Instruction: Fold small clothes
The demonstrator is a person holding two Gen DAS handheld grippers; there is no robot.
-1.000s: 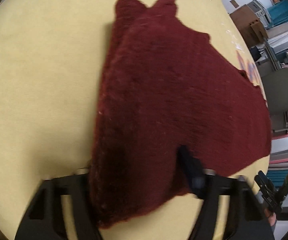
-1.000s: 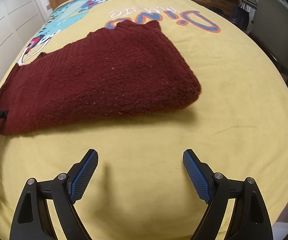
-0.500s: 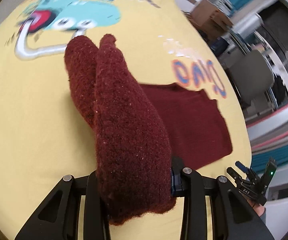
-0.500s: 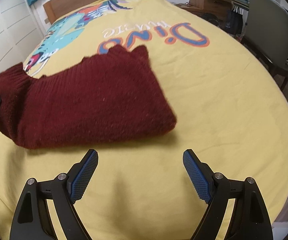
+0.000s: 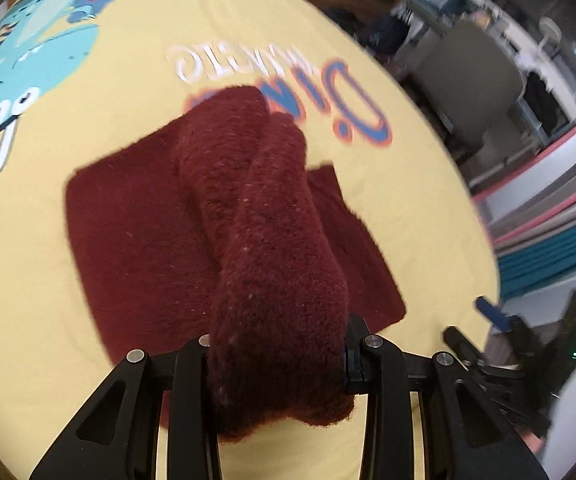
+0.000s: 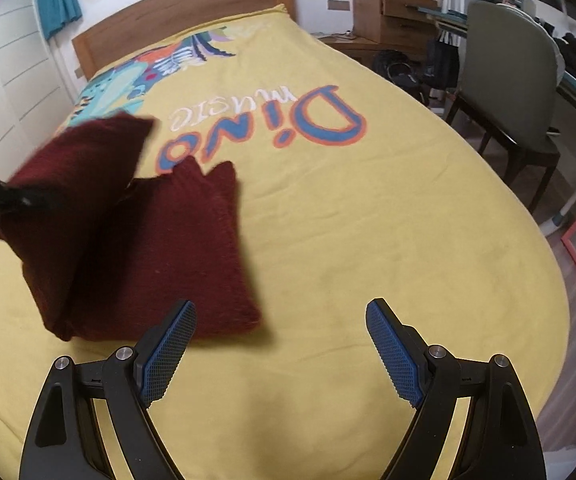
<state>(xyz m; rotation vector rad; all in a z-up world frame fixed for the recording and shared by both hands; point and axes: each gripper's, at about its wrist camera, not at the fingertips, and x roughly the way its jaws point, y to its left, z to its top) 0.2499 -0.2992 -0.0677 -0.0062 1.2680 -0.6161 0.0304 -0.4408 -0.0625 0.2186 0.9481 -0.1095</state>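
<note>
While my left gripper (image 5: 276, 364) pinches the maroon knit garment (image 6: 160, 248), lifting one end over the part lying on the yellow bedspread (image 6: 367, 240), my right gripper (image 6: 280, 344) hangs wide open, empty. Bare bedspread extends right toward a chair (image 6: 507, 80); a wooden headboard (image 6: 176, 20) bounds the far edge.

Bare yellow bedspread (image 6: 367, 240) right of the maroon knit (image 6: 168, 248); chair (image 6: 503, 92) beyond the edge.

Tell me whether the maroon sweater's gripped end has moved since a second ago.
Yes. The left gripper carried the maroon sweater end up, toward the "Dino" lettering.
</note>
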